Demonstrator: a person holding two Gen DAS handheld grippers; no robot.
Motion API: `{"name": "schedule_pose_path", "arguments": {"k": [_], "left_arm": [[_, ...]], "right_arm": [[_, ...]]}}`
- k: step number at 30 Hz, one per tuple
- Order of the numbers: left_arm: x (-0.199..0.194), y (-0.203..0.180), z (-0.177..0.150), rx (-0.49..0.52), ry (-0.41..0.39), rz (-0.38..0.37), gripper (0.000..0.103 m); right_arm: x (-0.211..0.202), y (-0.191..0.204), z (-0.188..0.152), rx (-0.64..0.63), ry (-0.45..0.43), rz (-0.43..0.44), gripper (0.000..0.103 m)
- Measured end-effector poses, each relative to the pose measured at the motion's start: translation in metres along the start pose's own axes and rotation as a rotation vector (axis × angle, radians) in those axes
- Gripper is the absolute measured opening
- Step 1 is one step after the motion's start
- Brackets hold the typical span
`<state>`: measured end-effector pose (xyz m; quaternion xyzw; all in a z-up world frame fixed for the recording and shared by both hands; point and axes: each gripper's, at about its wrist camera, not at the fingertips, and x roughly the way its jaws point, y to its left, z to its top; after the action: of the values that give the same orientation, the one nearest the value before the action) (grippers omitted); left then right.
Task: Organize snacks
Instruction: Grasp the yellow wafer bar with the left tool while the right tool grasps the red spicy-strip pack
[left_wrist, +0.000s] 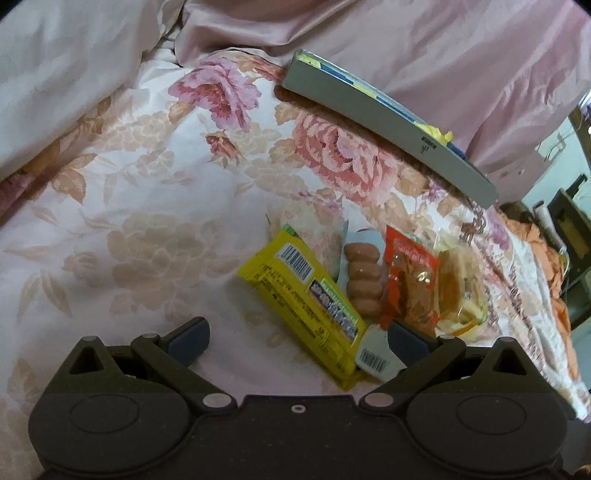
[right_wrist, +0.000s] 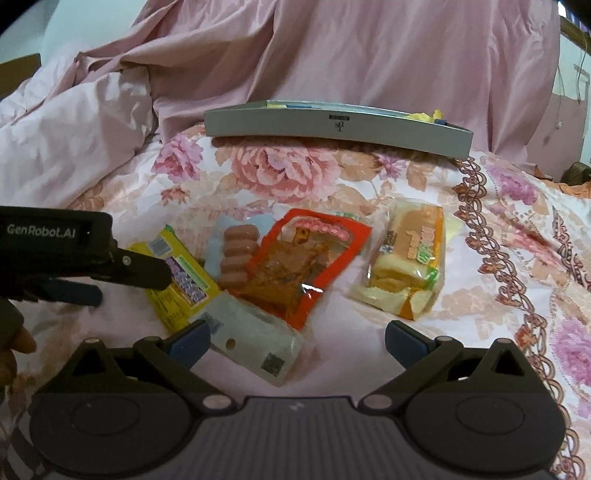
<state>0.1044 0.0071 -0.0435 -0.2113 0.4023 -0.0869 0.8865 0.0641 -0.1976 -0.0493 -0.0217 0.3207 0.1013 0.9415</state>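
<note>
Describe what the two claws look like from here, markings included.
Both claws are matte black, each with two round pivot housings, silver pins and linkage arms ending in dark blue pads. The left claw appears side-on in the right wrist view, its black body printed "GenRobot.AI" in white. The right claw matches. No cables or sleeves show.

Glossy plastic wrappers covered the yellow snack pack (right_wrist: 177, 280) and red pouch (right_wrist: 303, 266), which lay on a woven floral bedspread (right_wrist: 288, 173) beside a matt grey box (right_wrist: 332, 129).

Two low, close wrist views, both facing snacks (left_wrist: 354, 280) before grey tray (right_wrist: 332, 125).
</note>
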Motion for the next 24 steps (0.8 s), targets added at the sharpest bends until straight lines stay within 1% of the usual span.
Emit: {"name": "schedule_pose_path", "arguments": {"k": [8,10,12,16,19,21,24], "left_arm": [[0.006,0.008,0.008,-0.077,-0.017,-0.083,0.102],[0.008,0.009,0.008,-0.085,-0.025,-0.102,0.1],[0.009,0.009,0.007,-0.081,-0.048,-0.088,0.095],[0.011,0.012,0.002,-0.093,-0.075,-0.082,0.09],[0.011,0.013,0.002,-0.1,-0.083,-0.096,0.081],[0.012,0.014,0.002,-0.112,-0.074,-0.124,0.069],[0.014,0.013,0.002,-0.119,-0.059,-0.152,0.059]], "right_arm": [[0.015,0.004,0.013,0.018,-0.061,0.042,0.102],[0.019,0.005,0.015,0.023,-0.064,0.054,0.099],[0.023,0.004,0.015,0.023,-0.06,0.054,0.093],[0.026,0.003,0.013,0.019,-0.065,0.042,0.084],[0.027,0.002,0.012,0.021,-0.063,0.033,0.078],[0.028,0.001,0.012,0.026,-0.062,0.033,0.075],[0.026,0.001,0.012,0.04,-0.051,0.03,0.067]]}}
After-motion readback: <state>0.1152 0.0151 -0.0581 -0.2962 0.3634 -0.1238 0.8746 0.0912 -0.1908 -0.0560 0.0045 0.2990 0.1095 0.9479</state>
